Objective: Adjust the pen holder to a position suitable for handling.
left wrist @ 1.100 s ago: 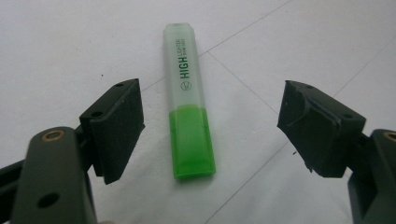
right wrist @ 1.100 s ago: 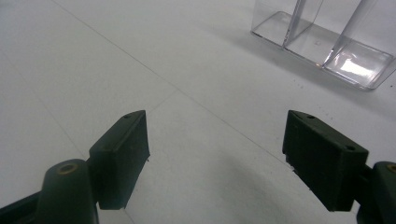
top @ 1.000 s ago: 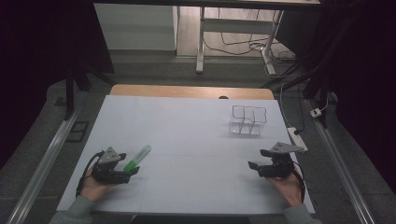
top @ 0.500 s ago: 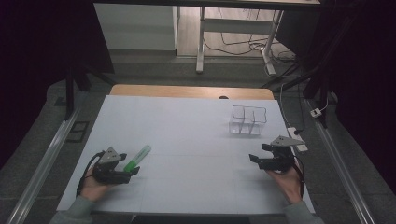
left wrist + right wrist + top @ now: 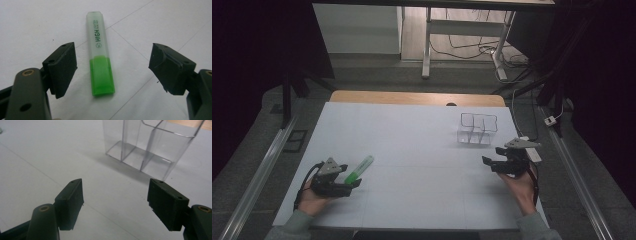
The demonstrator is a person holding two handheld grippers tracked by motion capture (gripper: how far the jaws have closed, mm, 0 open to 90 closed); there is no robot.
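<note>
Green plastic highlighter (image 5: 100, 55) lies flat on the table (image 5: 412, 130) between the left gripper's (image 5: 112, 72) spread, empty jaws: light, rigid, smooth, best pinched across its barrel's middle.

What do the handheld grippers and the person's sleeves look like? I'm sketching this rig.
Both the left gripper and right gripper are black, each topped by a grey three-cornered plate, trailing a dark cable. Their jaws carry blocky black pads with small screw holes and brass-coloured pivot pins. The sleeves are grey-green.
</note>
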